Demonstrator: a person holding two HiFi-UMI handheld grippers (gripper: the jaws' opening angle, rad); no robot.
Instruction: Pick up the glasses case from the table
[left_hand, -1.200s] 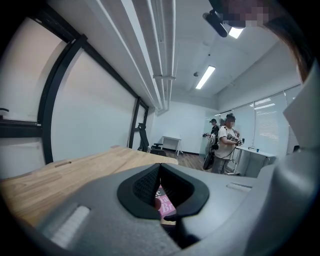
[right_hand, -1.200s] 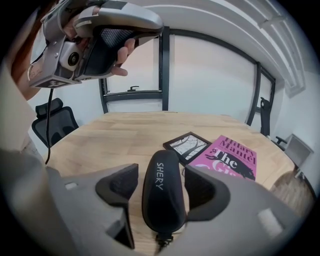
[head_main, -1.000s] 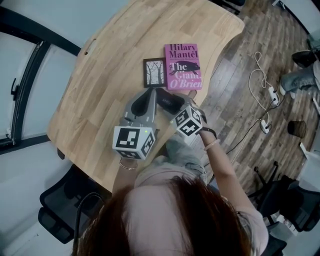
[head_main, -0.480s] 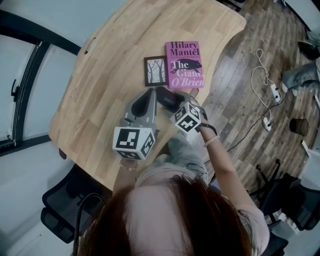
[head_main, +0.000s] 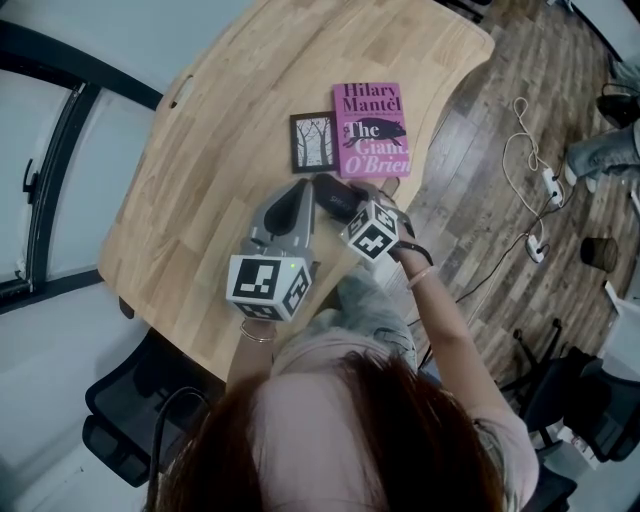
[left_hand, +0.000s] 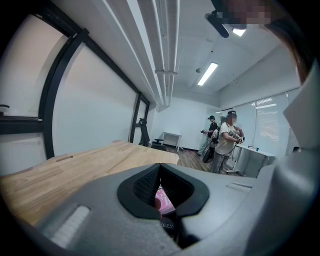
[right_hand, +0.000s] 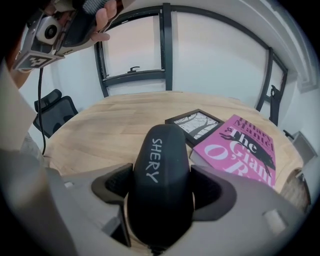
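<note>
The black glasses case (right_hand: 160, 175), lettered "SHERY", lies on the wooden table (head_main: 220, 180) just in front of the pink book (head_main: 372, 130). In the head view the glasses case (head_main: 335, 195) shows as a dark oblong. My right gripper (right_hand: 160, 189) points steeply down over it. Its jaws have just been opening and now stand wide, one on each side of the case, not squeezing it. The right gripper (head_main: 345, 203) carries its marker cube close behind. My left gripper (head_main: 299, 188) hovers beside it on the left, jaws together with nothing in them; in its own view the left gripper (left_hand: 160, 167) looks level across the table.
A small black-framed tree picture (head_main: 313, 142) lies left of the pink book (right_hand: 240, 147). The table's edge runs close on the right, with wood floor and cables (head_main: 530, 180) beyond. A black chair (head_main: 120, 420) stands at lower left. People (left_hand: 225, 142) stand far across the room.
My right gripper has sunk a little toward the case and its jaws have spread around it. The left gripper has stayed put.
</note>
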